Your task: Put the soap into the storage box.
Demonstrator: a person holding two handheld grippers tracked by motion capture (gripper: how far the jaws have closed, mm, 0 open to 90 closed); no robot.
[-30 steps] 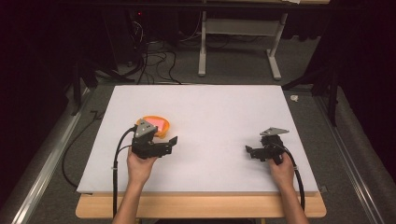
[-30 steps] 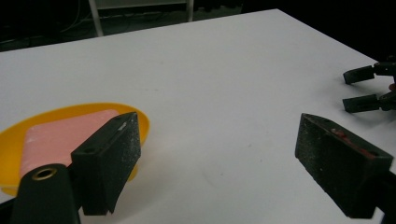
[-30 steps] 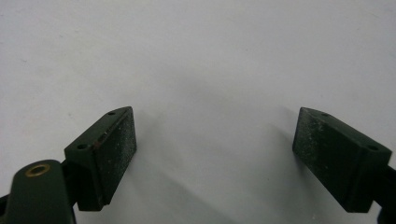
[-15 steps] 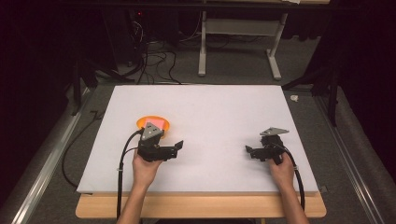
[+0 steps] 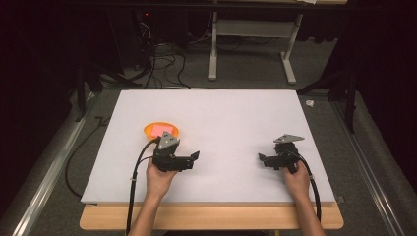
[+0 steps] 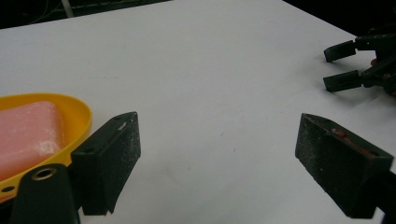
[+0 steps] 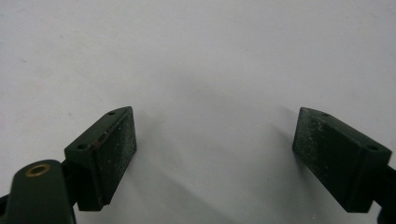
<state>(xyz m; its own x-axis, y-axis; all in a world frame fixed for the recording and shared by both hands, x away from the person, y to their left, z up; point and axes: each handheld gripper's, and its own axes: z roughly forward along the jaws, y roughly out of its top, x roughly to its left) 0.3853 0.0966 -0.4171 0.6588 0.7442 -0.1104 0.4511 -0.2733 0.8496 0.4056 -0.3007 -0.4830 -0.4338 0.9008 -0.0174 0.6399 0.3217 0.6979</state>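
From the high view we look forward and down on the whole white table (image 5: 221, 113), from above its near edge. The left gripper view sits low and close behind its own jaws, facing across the table toward the right gripper (image 6: 355, 65), which the high view also shows. The right gripper view looks steeply down at bare tabletop just beyond its jaws.

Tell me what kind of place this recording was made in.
Probably a lab or workshop recording station, not a home. A white board lies on a wooden table as the work surface, cables run across grey carpet behind it, and a metal desk frame stands against dark surroundings. An orange dish holds a pink bar.
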